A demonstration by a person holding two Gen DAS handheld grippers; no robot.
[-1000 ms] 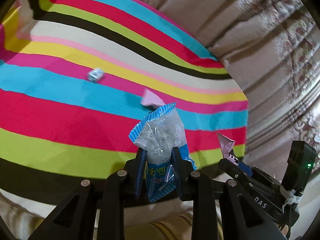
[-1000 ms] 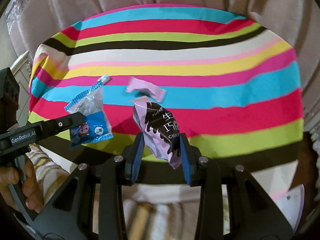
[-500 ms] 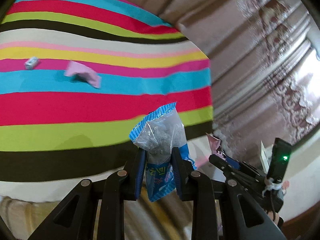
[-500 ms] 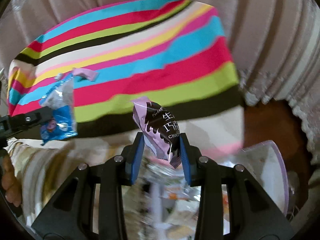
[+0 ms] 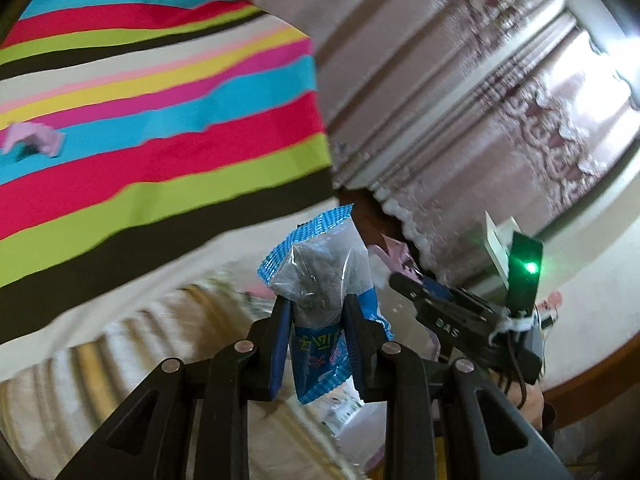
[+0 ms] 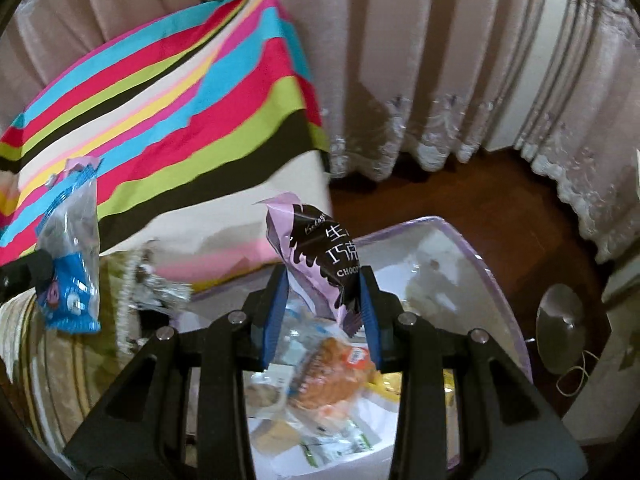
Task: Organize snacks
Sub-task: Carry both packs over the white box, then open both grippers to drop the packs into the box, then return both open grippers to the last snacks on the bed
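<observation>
Left tongs [image 5: 316, 316] clenched on blue packet [image 5: 320, 272]; right tongs [image 6: 324, 296] clenched on purple chocolate packet [image 6: 316, 252], above clear bin [image 6: 460, 240] of snacks. Risk: releasing early drops blue packet beside bin, not inside.

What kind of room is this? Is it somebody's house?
Probably a room in a home. Long beige curtains with lace hems hang to a dark wooden floor, and a bright striped cloth covers a piece of furniture beside a clear plastic bin of snacks.
</observation>
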